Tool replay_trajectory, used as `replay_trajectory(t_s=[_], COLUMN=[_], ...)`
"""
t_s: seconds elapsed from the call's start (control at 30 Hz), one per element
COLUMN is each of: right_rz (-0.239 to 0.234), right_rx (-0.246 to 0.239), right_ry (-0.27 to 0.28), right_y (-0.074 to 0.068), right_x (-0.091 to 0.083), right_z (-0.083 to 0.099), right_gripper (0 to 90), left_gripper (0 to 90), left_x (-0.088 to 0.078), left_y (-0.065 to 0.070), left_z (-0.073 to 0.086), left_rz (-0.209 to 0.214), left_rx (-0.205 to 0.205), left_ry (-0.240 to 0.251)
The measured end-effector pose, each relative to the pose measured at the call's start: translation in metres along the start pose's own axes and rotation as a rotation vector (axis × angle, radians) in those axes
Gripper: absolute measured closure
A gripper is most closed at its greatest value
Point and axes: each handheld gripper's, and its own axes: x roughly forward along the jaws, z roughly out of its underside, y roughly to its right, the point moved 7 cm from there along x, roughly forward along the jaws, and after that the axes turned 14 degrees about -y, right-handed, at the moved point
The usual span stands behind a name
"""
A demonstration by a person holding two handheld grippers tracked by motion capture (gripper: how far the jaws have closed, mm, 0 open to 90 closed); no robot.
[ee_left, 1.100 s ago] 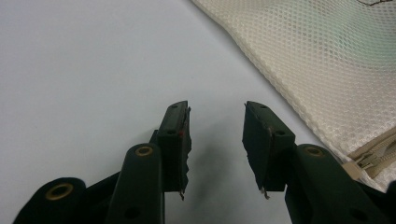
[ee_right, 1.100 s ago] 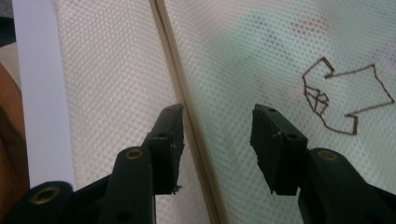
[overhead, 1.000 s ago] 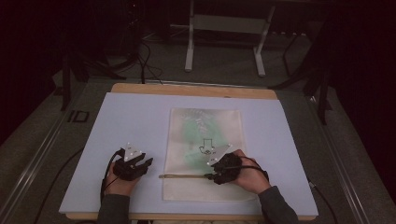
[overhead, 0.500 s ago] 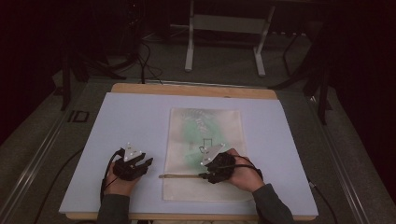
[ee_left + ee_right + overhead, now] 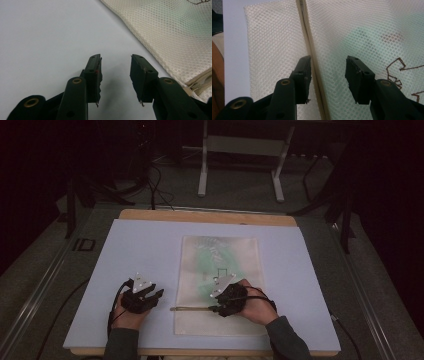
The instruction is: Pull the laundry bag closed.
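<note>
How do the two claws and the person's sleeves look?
Both the left claw and the right claw are black, each topped by a grey three-cornered plate and trailing a black cable. The jaws are flat black bars with brass-coloured rivets. The sleeves are dark grey.

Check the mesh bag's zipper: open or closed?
Closed where visible: in the right gripper view the zipper runs as one tight line across the mesh bag, no gap; its ends are unseen.
</note>
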Motion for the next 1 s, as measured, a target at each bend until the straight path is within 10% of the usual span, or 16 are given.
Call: replay_trajectory(t_s=[1.0], right_rz=[-0.025], right_rx=[-0.043], right_ry=[0.007], right_y=[-0.010], right_x=[0.011], right_z=[-0.022], right_gripper=[56.4], left_gripper=[60.2], left_x=[0.000], left_y=[0.000], left_z=[0.000], left_rz=[0.000], left_rx=[0.005], left_ry=[0.005])
